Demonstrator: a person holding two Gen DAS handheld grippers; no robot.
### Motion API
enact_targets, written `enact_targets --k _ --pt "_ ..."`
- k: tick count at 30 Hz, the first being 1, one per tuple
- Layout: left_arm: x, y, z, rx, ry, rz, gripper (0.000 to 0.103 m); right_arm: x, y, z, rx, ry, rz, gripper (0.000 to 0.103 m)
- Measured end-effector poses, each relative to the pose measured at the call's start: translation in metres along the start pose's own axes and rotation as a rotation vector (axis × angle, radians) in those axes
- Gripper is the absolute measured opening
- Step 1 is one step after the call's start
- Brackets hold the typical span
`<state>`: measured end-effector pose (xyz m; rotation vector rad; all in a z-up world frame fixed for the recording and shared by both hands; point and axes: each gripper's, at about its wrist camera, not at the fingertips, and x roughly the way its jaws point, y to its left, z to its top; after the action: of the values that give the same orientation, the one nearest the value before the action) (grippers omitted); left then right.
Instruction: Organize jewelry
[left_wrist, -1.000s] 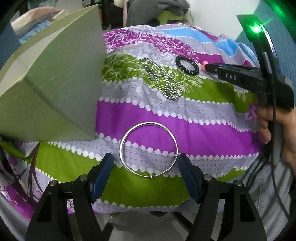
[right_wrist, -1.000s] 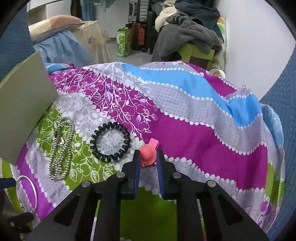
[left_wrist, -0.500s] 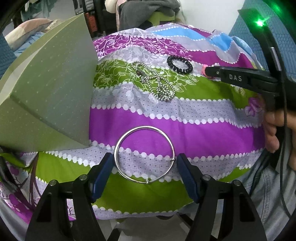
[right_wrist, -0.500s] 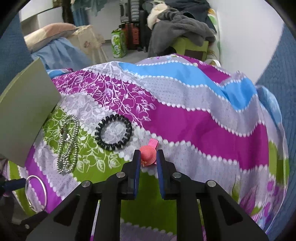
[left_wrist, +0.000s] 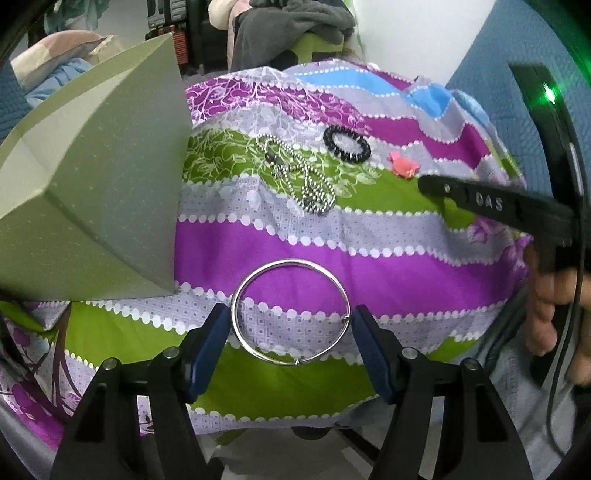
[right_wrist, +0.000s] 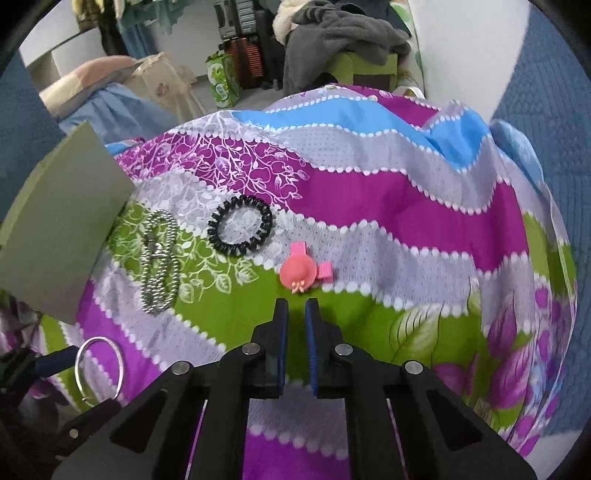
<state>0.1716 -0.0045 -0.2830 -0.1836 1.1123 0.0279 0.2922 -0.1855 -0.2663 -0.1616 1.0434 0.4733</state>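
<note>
- In the left wrist view, the left gripper (left_wrist: 290, 334) fills the bottom of the frame with its jaws spread wide; the blue pads (left_wrist: 208, 345) stand either side of the silver bangle (left_wrist: 290, 312), close to its rim, though contact cannot be told.
- The bangle lies flat on the striped cloth (left_wrist: 369, 266) at lower centre, across a purple band and a grey one.
- In the right wrist view, the right gripper (right_wrist: 296, 341) sits at bottom centre, its jaws drawn nearly together with a thin gap and nothing between them.
- Just above its tips, apart from them, the pink hair clip (right_wrist: 301, 271) rests at centre frame where green meets grey.
- Up and left of the clip lies the black spiral hair tie (right_wrist: 240, 226), near it but not touching.
- Further left, the silver bead chain (right_wrist: 159, 260) lies heaped in loops on the green leaf band.
- The green box (right_wrist: 62, 229) stands at the left edge, beside the chain; in the left wrist view it takes up the upper left.
- At the top of the frame, grey clothes (right_wrist: 340, 33) are piled on a green seat.
</note>
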Motion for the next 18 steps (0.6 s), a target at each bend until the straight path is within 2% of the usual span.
enact_targets --k 7,11,12,15,16,18 --pt "-0.02 0.004 0.007 -0.023 -0.034 -0.053 0.068 -0.026 0.002 -0.004 0.042 -0.038 0.014 0.006" --pt "-0.032 0.003 0.009 -0.029 -0.052 -0.073 0.068 -0.018 -0.001 0.009 0.043 -0.043 0.032 0.006" --pt "-0.034 0.002 0.009 -0.026 -0.057 -0.072 0.068 -0.012 -0.005 0.011 0.056 -0.034 0.035 0.009" --pt "-0.044 0.002 0.011 -0.03 -0.074 -0.082 0.068 0.003 -0.017 0.018 0.103 -0.006 0.026 0.038" --pt "-0.048 0.002 0.012 -0.033 -0.083 -0.088 0.068 0.005 -0.02 0.02 0.118 -0.012 0.033 0.042" --pt "-0.054 0.002 0.014 -0.037 -0.097 -0.091 0.068 0.009 -0.021 0.023 0.128 -0.014 0.057 0.042"
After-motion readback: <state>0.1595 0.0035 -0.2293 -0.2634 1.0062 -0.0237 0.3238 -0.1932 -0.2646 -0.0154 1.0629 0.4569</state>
